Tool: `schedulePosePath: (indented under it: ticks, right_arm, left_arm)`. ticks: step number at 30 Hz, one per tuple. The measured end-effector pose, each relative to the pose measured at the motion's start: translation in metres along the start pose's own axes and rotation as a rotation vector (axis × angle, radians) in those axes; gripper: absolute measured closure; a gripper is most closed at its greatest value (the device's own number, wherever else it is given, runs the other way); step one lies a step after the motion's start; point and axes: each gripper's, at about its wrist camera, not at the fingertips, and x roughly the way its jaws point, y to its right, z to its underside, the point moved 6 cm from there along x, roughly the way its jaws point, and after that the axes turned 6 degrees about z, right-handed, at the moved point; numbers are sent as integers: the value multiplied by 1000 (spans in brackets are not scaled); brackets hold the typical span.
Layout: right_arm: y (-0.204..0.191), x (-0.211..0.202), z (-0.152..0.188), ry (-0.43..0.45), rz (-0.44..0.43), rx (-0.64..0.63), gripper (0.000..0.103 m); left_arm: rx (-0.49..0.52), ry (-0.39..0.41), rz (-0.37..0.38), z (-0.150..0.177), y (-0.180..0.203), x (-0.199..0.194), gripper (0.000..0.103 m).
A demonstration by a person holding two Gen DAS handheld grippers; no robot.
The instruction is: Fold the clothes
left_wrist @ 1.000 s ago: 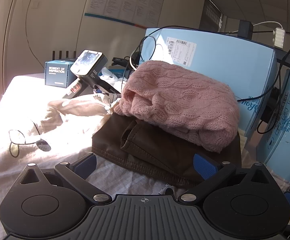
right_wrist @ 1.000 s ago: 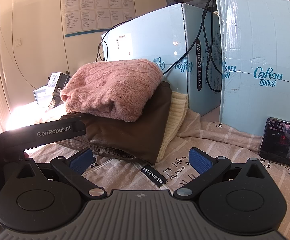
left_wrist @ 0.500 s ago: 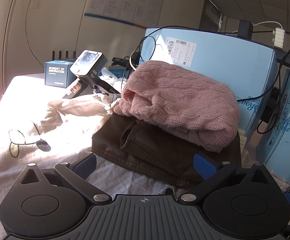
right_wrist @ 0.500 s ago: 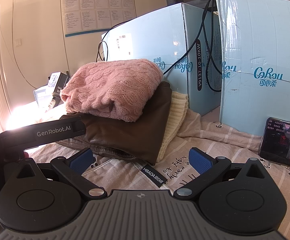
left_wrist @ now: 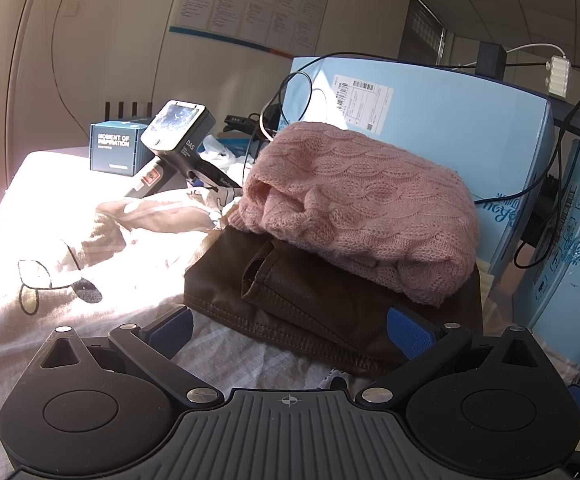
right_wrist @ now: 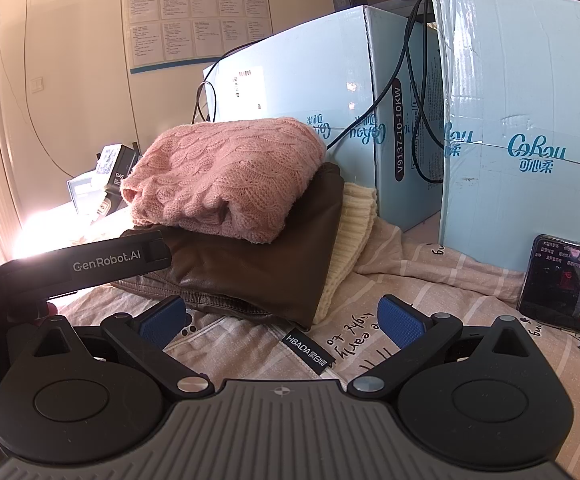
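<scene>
Three garments are being shown already folded and stacked in the middle of both views: a pink cable-knit sweater (left_wrist: 354,208) is resting on top, a dark brown leather garment (left_wrist: 314,304) is lying beneath it, and a cream ribbed knit (right_wrist: 350,240) is lying at the bottom, its edge being seen only in the right wrist view. The stack is lying on a striped bedsheet (right_wrist: 430,288), just in front of two light blue cardboard boxes (right_wrist: 522,120) at the right of the frame. The left gripper (left_wrist: 287,326) is being held released, its blue pads spread wide and nothing being gripped between them; the right gripper (right_wrist: 281,318) is likewise being held apart and empty, low at the bottom centre of its frame, just short of the stack's near edge. This part of the folding is being judged as done. At the centre left of the left wrist view, a crumpled beige cloth (left_wrist: 157,216) is lying in strong sunlight, and it is being taken as the work that is left, though whether it is a garment or bedding cannot be told. A phone (right_wrist: 562,284) is leaning at the right edge beside the boxes.
</scene>
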Motion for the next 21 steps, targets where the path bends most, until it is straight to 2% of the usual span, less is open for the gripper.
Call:
schedulePosePath:
  ticks: [21]
  right_arm:
    - [-2, -7, -5, 45, -38, 7, 0]
  left_arm:
    - [-25, -7, 19, 0, -2, 2, 0]
